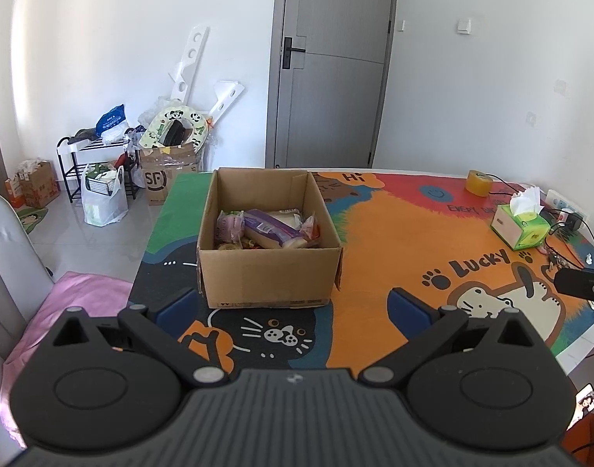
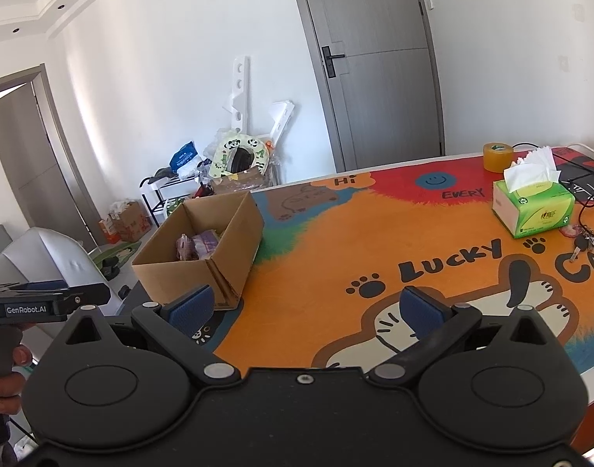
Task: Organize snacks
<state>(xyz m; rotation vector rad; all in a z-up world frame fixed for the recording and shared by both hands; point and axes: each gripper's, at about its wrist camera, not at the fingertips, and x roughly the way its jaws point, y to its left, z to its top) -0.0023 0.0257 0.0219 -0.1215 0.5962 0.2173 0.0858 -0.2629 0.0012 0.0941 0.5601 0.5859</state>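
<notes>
Two black grippers with blue-padded fingers hover over the near side of a table covered by a bright cartoon-print cloth [image 1: 375,241], and both hold nothing. The left gripper [image 1: 293,309] has its fingers spread wide apart, aimed at the near wall of an open brown cardboard box [image 1: 268,272] that stands on the left part of the table. Inside the box lie the wrapped snacks [image 1: 268,227]: a purple-and-white packet across the middle, with smaller pinkish packets to its left and right. The right gripper [image 2: 306,309] is likewise spread open, well to the right of the box, above the orange area of the cloth. On the far right of the table stands a green tissue box [image 2: 534,208] with white tissue sticking up, and just beyond it a yellow roll of tape [image 2: 497,157]. In the right wrist view, a hand [image 2: 3,377] at the left edge grips the handle of the left gripper.
</notes>
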